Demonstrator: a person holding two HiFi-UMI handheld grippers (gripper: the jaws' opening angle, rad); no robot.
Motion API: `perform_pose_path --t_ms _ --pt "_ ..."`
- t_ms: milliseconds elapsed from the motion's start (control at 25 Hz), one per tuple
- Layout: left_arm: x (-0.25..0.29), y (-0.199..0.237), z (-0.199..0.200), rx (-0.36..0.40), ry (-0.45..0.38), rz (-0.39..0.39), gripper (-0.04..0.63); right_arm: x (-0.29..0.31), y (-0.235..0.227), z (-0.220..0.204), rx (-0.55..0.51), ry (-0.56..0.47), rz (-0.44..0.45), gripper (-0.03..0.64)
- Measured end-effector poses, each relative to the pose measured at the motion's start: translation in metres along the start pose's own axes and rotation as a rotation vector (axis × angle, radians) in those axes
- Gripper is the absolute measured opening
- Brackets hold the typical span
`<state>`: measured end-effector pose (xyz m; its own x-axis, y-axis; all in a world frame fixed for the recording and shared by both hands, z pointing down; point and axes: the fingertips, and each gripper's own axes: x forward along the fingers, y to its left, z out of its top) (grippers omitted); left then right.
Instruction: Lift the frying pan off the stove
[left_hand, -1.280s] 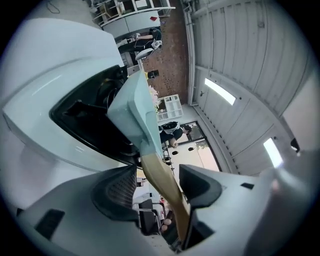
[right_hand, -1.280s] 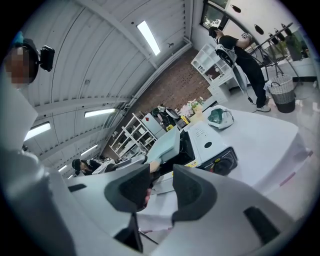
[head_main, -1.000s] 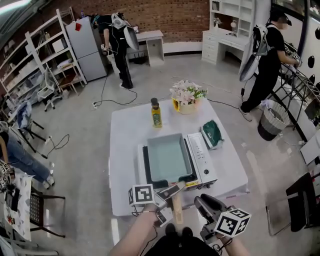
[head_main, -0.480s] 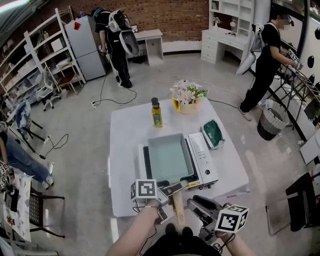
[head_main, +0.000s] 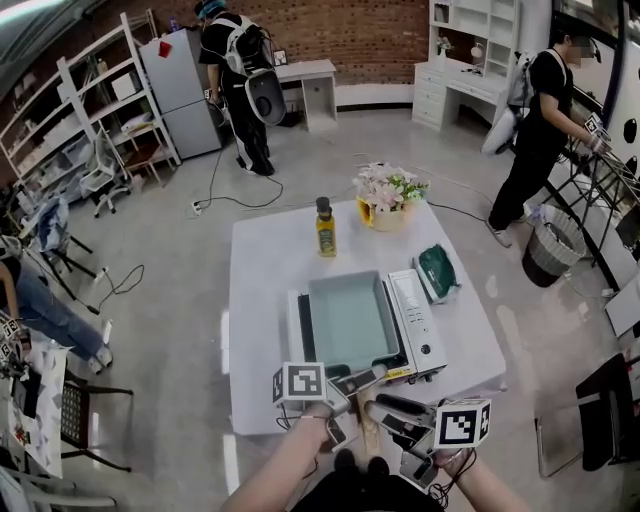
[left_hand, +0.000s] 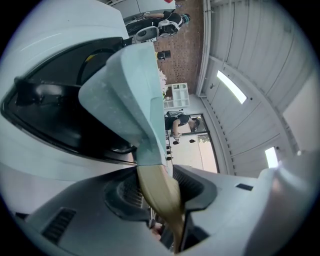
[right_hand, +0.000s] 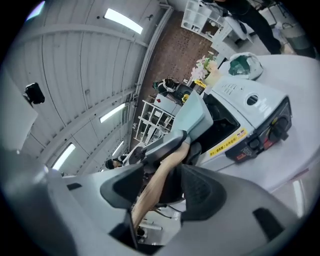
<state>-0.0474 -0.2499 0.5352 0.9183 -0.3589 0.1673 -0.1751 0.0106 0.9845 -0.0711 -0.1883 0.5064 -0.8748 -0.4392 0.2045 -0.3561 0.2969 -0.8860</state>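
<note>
A square pale-teal frying pan (head_main: 350, 320) sits on the white portable stove (head_main: 420, 330), its wooden handle (head_main: 368, 408) pointing toward me. My left gripper (head_main: 355, 382) is on the handle close to the pan. Its jaws have just been closing, and in the left gripper view both pads press on the handle (left_hand: 160, 195) below the pan (left_hand: 135, 100). My right gripper (head_main: 378, 410) is lower on the handle. Its jaws have just been opening, and in the right gripper view the handle (right_hand: 160, 180) lies loose between them, with the left gripper (right_hand: 165, 145) just ahead.
On the white table (head_main: 260, 300) behind the stove are an oil bottle (head_main: 326, 228), a flower pot (head_main: 388, 195) and a green bag (head_main: 440, 270). Two people (head_main: 240, 80) (head_main: 545, 110) move about in the room beyond. A bin (head_main: 552, 255) stands on the right.
My right gripper has swung left from beside the handle to straddle it. The left gripper has stayed on the handle by the pan. The pan has not moved.
</note>
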Motion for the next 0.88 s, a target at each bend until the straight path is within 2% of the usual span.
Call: perform_pose_path --t_ms 240,440,680,880 --pt "0.001 0.001 0.000 0.000 -0.002 -0.003 0.160 0.012 0.000 -0.001 0.019 0.058 0.055 0.222" --pt "0.000 0.001 0.001 -0.009 -0.005 -0.004 0.158 0.020 -0.002 -0.004 0.051 0.094 0.062 0.222" --pt "0.001 0.001 0.002 -0.014 -0.013 -0.010 0.156 0.028 0.003 -0.003 0.017 0.132 0.087 0.204" --pt "0.000 0.002 0.003 -0.014 -0.015 -0.012 0.156 0.032 0.003 -0.004 0.046 0.138 0.107 0.187"
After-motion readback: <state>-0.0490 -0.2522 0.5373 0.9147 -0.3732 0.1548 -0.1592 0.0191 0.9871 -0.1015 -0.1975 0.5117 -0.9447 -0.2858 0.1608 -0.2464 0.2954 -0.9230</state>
